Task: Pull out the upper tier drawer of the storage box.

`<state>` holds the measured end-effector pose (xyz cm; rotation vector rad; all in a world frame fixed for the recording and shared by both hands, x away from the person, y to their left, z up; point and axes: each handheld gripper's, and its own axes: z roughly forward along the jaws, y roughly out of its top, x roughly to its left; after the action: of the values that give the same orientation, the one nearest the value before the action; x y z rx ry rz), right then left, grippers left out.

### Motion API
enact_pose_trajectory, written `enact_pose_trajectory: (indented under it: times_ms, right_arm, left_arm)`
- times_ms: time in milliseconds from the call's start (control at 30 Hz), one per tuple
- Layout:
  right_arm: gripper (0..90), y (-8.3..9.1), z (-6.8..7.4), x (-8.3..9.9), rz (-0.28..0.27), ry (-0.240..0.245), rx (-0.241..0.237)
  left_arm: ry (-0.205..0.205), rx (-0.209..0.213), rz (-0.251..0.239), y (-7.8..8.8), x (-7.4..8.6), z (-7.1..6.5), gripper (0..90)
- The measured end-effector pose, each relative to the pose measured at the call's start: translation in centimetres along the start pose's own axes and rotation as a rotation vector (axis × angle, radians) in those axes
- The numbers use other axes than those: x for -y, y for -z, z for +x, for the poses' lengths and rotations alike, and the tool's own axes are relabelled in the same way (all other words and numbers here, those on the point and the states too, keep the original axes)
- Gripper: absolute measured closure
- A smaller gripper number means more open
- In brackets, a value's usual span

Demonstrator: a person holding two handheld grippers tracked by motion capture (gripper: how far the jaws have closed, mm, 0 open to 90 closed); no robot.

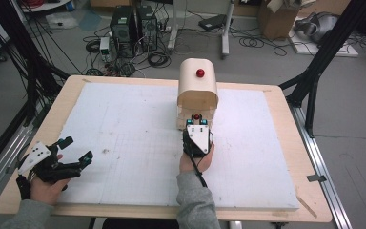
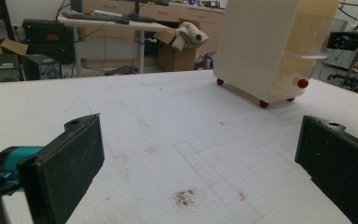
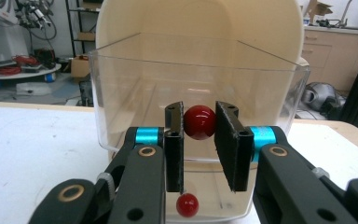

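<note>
A cream box (image 1: 198, 88) with a rounded top stands at the table's far middle, a red knob (image 1: 200, 72) on its top. Its front is a clear plastic bin (image 3: 121, 93) carrying a red ball knob (image 3: 199, 122). My right gripper (image 3: 200, 126) is shut on that knob, with both pads pressing its sides. From above, the right gripper (image 1: 196, 123) sits right at the box's front. A second small red ball (image 3: 187, 204) shows lower on the box's front. My left gripper (image 1: 76, 149) rests open at the near left, far from the box (image 2: 261, 46), with nothing between its fingers (image 2: 70, 168).
A white foam board (image 1: 138, 143) covers the wooden table (image 1: 286, 100). The box stands on small red feet (image 2: 264, 103). Brown stains (image 2: 185, 197) mark the board near the left gripper. Computers and cables lie on the floor beyond the table.
</note>
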<state>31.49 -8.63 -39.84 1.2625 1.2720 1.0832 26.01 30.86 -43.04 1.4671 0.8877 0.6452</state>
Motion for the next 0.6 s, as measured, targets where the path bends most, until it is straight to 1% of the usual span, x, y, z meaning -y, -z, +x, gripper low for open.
enact_pose_trajectory:
  times_ms: [67, 167, 200, 233, 300, 433, 533, 600]
  right_arm:
    - [73.4, 0.2, 0.0, 0.0, 0.002, -0.004, -0.003]
    - [73.4, 0.9, -0.1, 0.2, -0.005, -0.002, -0.009]
    - [73.4, 0.9, -0.1, 0.2, -0.005, -0.002, -0.009]
    - [73.4, 1.2, -0.2, 0.3, -0.010, 0.009, -0.008]
    - [73.4, 1.5, -0.2, 0.3, -0.013, 0.005, -0.010]
    - [73.4, 2.0, -0.3, 0.4, -0.015, 0.001, -0.014]
    - [73.4, 2.1, -0.3, 0.5, -0.015, -0.007, -0.015]
    - [73.4, 2.1, -0.3, 0.5, -0.017, -0.004, -0.012]
  left_arm:
    - [0.000, 0.000, -0.001, 0.0, 0.0, 0.0, 1.7]
    - [-0.002, 0.000, -0.002, 0.0, 0.0, -0.1, 1.7]
    - [-0.002, 0.000, -0.002, 0.0, 0.0, -0.1, 1.7]
    - [-0.006, 0.000, 0.000, 0.0, 0.0, -0.1, 1.7]
    - [-0.006, 0.001, 0.000, 0.0, 0.0, -0.1, 1.7]
    - [-0.007, -0.001, 0.000, 0.0, 0.0, -0.1, 1.7]
    - [-0.005, -0.002, 0.001, 0.0, 0.0, -0.1, 1.7]
    - [-0.007, 0.000, 0.000, 0.0, 0.0, -0.1, 1.7]
